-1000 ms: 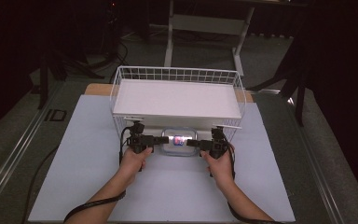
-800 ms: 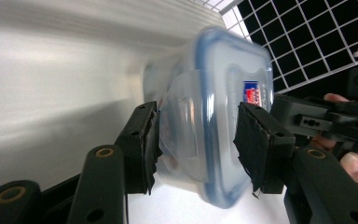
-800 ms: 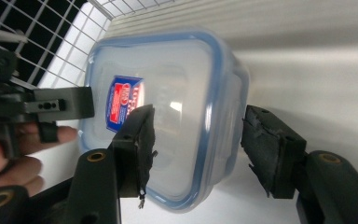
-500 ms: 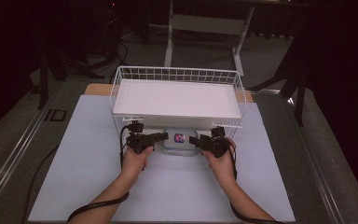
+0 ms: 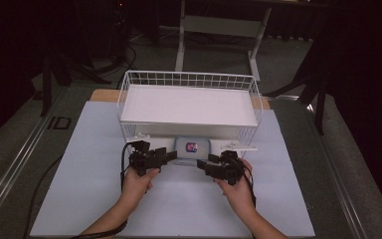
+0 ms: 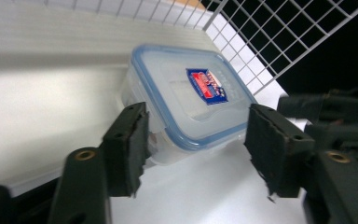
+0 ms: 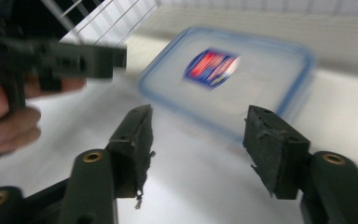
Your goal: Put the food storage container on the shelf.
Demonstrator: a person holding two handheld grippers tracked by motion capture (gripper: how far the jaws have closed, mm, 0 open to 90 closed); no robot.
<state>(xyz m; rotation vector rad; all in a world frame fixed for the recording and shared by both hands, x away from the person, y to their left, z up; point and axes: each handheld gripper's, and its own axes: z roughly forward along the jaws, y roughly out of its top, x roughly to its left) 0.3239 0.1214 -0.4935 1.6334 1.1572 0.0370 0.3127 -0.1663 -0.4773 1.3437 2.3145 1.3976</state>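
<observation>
Clear plastic box (image 5: 193,148) under wire basket (image 5: 189,82), left gripper (image 5: 166,156) jaws just opening, right gripper (image 5: 205,165) jaws spread, both free

A white-covered worktop (image 5: 179,209) seen from above. A white wire basket (image 5: 189,79) stands on legs at its middle, with a white board (image 5: 189,105) lying inside. A clear, blue-rimmed container (image 5: 193,147) with a red and blue label sits on the worktop, half under the basket's near edge. A person's forearms enter from below. The left gripper (image 5: 171,156) and right gripper (image 5: 202,165) flank the container, jaws apart and off it; the left jaws have just been opening.
</observation>
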